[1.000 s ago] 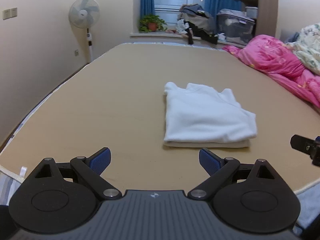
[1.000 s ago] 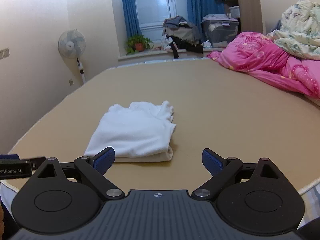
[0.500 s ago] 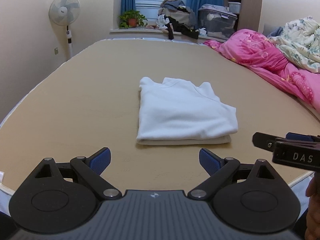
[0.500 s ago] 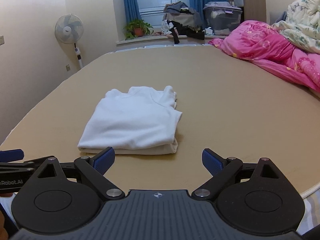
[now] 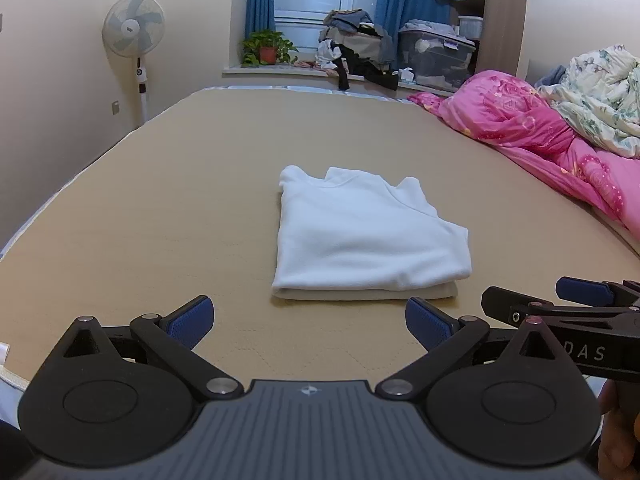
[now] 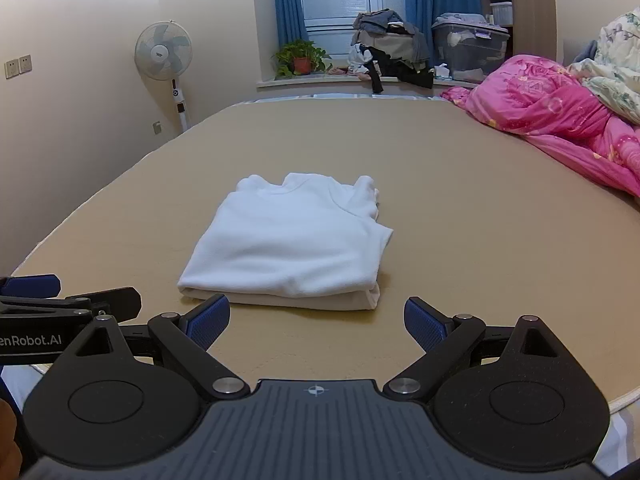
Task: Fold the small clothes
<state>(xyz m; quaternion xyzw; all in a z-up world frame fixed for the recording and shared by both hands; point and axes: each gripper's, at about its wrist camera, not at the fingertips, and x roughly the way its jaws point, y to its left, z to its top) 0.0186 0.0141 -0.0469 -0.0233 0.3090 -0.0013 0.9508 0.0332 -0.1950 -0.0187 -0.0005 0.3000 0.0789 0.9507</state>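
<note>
Tan bed surface (image 5: 168,208) fills most of both views, w/ a pale edge strip along its left side. On its far right lies a heap of pink quilt (image 5: 532,128), and a pale floral quilt (image 5: 600,96) sits on top of that. Behind the bed a window sill runs under blue curtains (image 5: 260,4); on the sill a pile of dark clothes (image 5: 360,52), a clear storage bin (image 5: 436,56) to its right, a potted plant (image 5: 268,48) to its left. A white standing fan (image 5: 134,36) stands against the left wall.

White garment (image 5: 368,236) lies folded into a neat rectangle near the middle of the bed, toward the near edge — collar end pointing away, a beige layer showing under its near edge. It's flat, nothing touching it.

Left gripper (image 5: 308,320) hovers over the near edge of the bed, blue-padded fingers spread wide, nothing between them; garment just ahead, slightly right of centre. Right gripper (image 6: 316,320) is likewise spread wide and empty, garment just ahead and slightly left — its left pad overlaps the fold's near edge in view, but can't tell if it touches. Each gripper shows at the side of the other's view, so they're side by side.
</note>
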